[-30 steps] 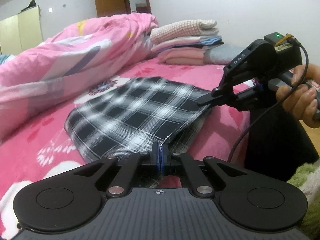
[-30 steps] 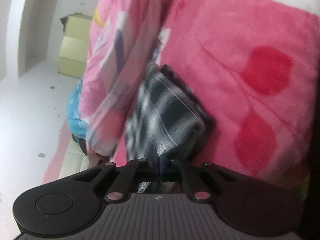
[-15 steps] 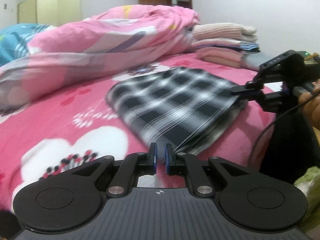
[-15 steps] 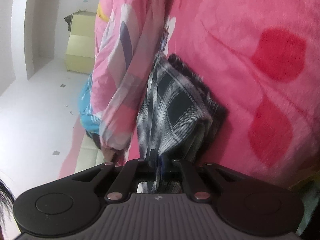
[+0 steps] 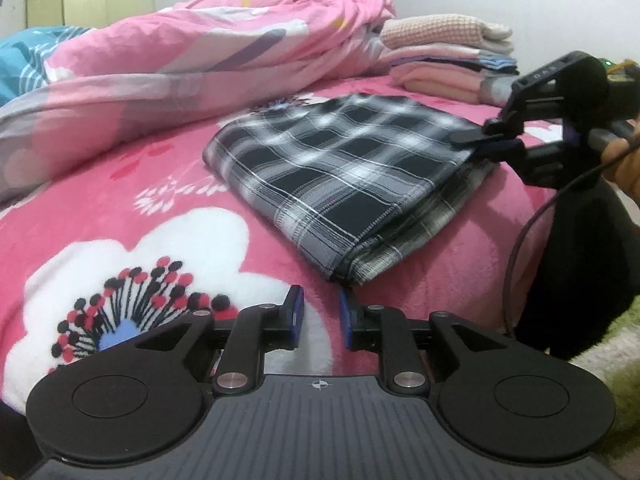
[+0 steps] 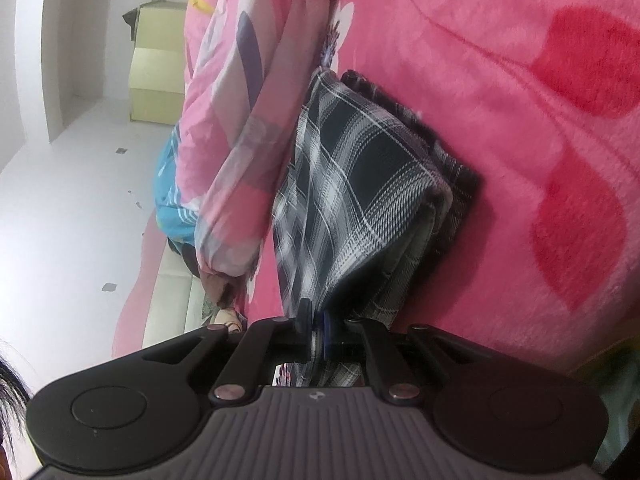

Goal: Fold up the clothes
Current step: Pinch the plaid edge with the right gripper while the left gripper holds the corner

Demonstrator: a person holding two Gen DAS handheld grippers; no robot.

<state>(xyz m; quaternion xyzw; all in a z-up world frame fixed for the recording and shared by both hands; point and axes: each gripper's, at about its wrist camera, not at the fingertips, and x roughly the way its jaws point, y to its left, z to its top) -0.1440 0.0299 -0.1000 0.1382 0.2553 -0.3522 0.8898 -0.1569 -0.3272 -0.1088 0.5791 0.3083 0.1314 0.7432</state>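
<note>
A folded plaid cloth (image 5: 344, 176) is laid flat on the pink bed (image 5: 120, 184), with its near corner just ahead of the left gripper (image 5: 319, 315). The left jaws have just been opening and are seen apart, with nothing between them; only the flowered blanket is seen below. The right gripper (image 5: 486, 141) is clamped on the far right corner of the cloth, and in its own view a fold of plaid fabric is pinched between the nearly closed jaws. A hand (image 5: 624, 160) is seen on the right gripper's handle. A rumpled pink quilt (image 5: 200, 52) is heaped behind the cloth, and a stack of folded clothes (image 5: 444, 56) is set at the far side of the bed.
</note>
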